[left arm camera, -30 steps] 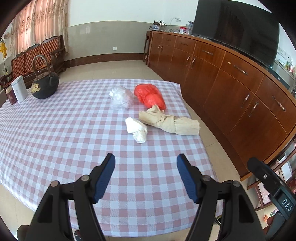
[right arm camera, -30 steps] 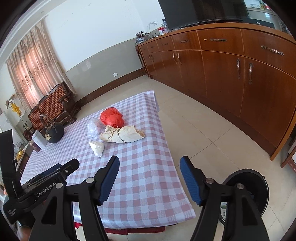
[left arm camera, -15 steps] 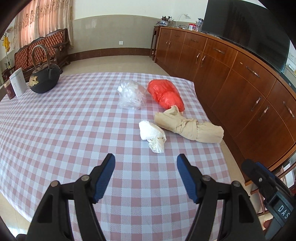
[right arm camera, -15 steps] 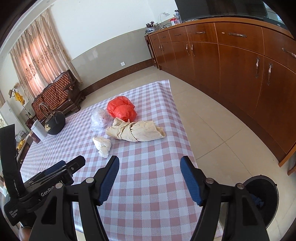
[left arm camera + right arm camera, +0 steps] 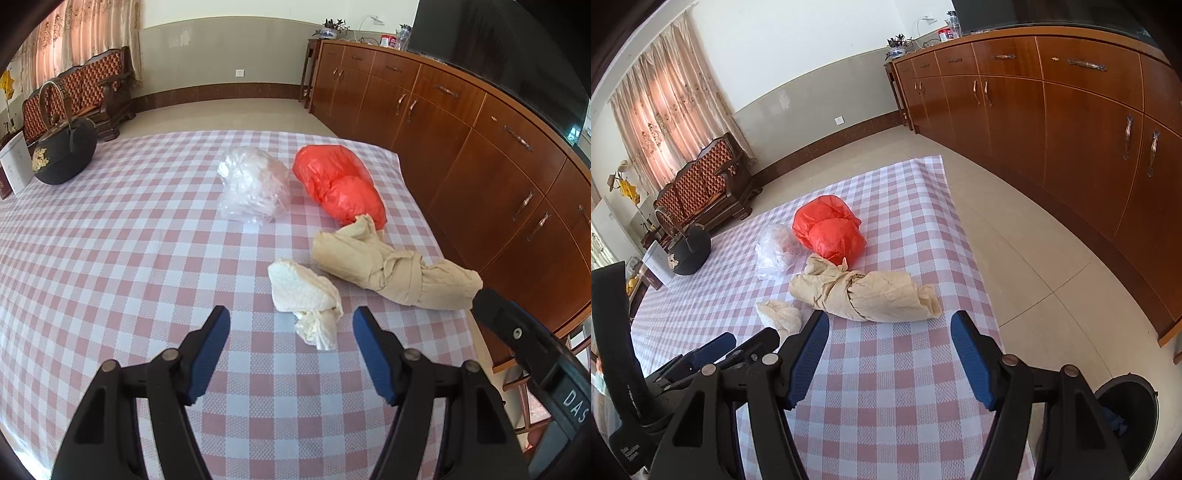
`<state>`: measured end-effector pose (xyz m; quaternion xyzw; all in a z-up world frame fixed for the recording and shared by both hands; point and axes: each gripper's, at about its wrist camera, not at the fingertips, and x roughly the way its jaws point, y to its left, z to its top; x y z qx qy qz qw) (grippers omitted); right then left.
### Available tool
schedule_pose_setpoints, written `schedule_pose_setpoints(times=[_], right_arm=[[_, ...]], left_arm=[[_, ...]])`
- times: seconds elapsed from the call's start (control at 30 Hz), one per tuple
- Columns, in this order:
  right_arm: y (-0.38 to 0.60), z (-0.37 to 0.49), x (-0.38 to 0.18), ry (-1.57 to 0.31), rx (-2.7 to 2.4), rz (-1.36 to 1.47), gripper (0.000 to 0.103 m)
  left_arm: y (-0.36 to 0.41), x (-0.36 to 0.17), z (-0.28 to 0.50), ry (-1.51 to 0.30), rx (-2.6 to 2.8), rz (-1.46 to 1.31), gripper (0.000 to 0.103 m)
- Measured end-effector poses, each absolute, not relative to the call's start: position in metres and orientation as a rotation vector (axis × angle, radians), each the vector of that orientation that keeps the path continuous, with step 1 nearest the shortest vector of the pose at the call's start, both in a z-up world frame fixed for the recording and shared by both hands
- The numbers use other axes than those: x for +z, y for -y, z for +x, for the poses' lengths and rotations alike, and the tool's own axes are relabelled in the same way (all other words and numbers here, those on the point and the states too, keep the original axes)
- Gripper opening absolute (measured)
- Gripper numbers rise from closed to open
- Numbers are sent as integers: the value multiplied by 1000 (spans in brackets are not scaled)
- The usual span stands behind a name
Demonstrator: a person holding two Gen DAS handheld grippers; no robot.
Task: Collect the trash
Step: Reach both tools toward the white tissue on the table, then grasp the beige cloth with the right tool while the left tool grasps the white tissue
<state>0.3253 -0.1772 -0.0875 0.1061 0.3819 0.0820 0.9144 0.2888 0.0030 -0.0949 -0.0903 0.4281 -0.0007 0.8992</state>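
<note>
You had a table with a pink and white checked cloth [image 5: 110, 258]. A black kettle [image 5: 64, 155] sat near its far left corner, with a white box [image 5: 14, 168] just beside it. Brown wooden cupboards [image 5: 461, 147] ran along the right wall. A wooden sofa [image 5: 701, 188] stood by the curtains [image 5: 668, 122].

- The left gripper [image 5: 291, 325] has two black angular arms, each ending in a blue finger pad [image 5: 207, 354] with a ribbed inner face.
- Silver round rivets sit at the arm joints behind the pads.
- The right gripper [image 5: 890, 328] is built the same way: black linkages, blue textured pads, silver pivot pins.
- Beside each claw, the other unit's black housing carries white lettering, only partly legible.
</note>
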Motion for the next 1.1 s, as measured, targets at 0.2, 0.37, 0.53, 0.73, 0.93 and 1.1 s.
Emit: schedule_pose_setpoints(times=[0.2,0.37,0.53,0.73,0.93,1.1], right_arm=[[170,348,-92,-785,179,198,71],[162,365,-100,-799,194,194,71],[149,374,-109,-816,220,170,74],[130,376,-120,-842,266,120,73],[120,374,-133,-876,305,76,30],[120,370,-134,-873,332,103,15]], left_arm=[[-7,-105,303,-904,18,-174,71],[-20,-110,306,-909,52,-176,71],[-40,-112,309,-912,77,-199,71],[-47,-114,310,-900,54,-212,70],[-43,-114,312,-892,30,-210,67],[-42,-114,315,-890,16,-217,54]])
